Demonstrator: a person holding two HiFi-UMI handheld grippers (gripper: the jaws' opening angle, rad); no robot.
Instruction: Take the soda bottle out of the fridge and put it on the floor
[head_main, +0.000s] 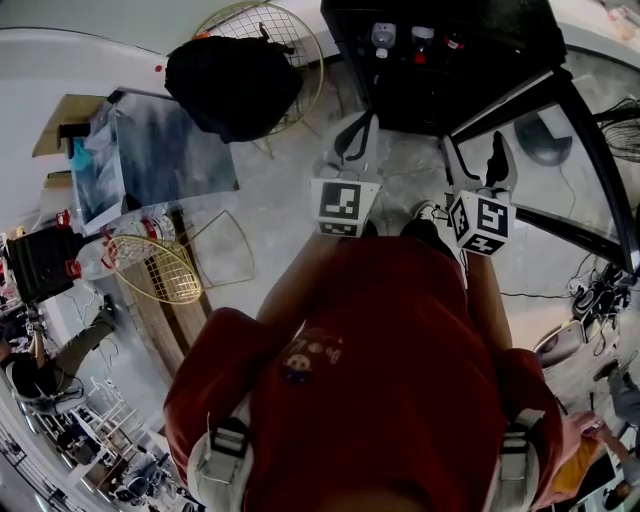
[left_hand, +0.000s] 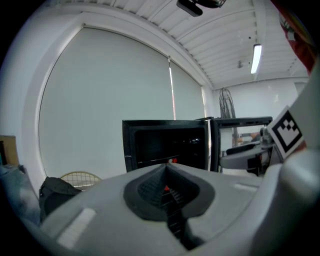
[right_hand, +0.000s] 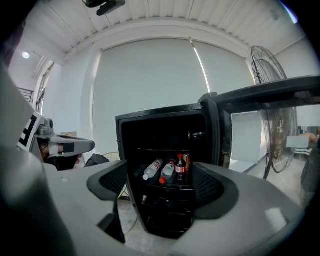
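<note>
Task was barely begun from where I sat. The fridge (right_hand: 165, 210) stood w/ its door (right_hand: 222, 135) swung open to the right, so access was sorted, but the soda bottle (right_hand: 180, 170) was not yet out and neither claw held anything. It stood upright on a shelf inside, dark w/ a red cap and red label, at the right end of a small row, just beside two clear bottles (right_hand: 153, 168) lying tipped on their sides. Right claw (right_hand: 162, 186) was wide open, pads (right_hand: 214, 190) apart and empty. In its own view the soda bottle showed btw the jaws, a bit right of centre, but well beyond the tips, no contact. Left claw (left_hand: 167, 189) was closed, jaws pressed together on nothing, also pointed at the fridge. Head view showed both claws side by side in front of the cabinet and short of it, w/ bare floor (head_main: 280, 200) below. In my judgement nearly all of it was left to do: carry the right claw in to the shelf, close on the bottle's body w/o knocking the lying ones, draw it out past the door, then set it upright on the floor and let go.
</note>
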